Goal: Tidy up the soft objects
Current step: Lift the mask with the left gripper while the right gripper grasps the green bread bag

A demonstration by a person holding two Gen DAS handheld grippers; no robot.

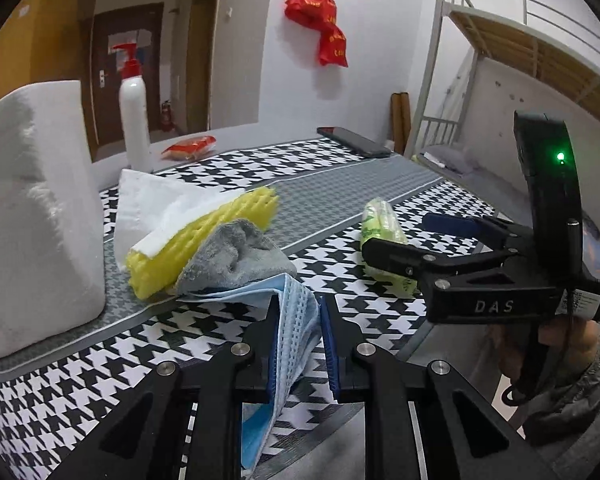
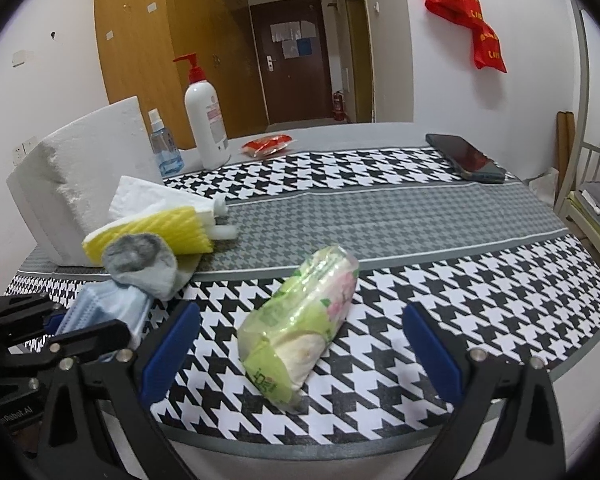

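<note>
My left gripper (image 1: 299, 306) is shut on a light blue face mask (image 1: 260, 294), which hangs folded between its blue pads just above the houndstooth tablecloth (image 1: 340, 184). The mask touches a pile of a grey sock (image 1: 240, 256), a yellow foam sleeve (image 1: 204, 236) and white tissue paper (image 1: 160, 200). A green tissue pack (image 2: 300, 320) lies on the cloth between the wide-apart fingers of my right gripper (image 2: 300, 309), whose pads do not touch it. The left wrist view shows the right gripper (image 1: 396, 236) around the same tissue pack (image 1: 380, 220). The left gripper (image 2: 80, 320) with the mask (image 2: 108, 308) shows at lower left.
A white foam block (image 1: 32, 220) stands left of the pile. Behind are a white pump bottle (image 1: 134, 120), a blue spray bottle (image 2: 164, 148), a red packet (image 1: 188, 148) and a dark phone (image 1: 354, 142). The table's near edge (image 2: 300, 444) runs under my right gripper. A bunk bed (image 1: 520, 40) is at right.
</note>
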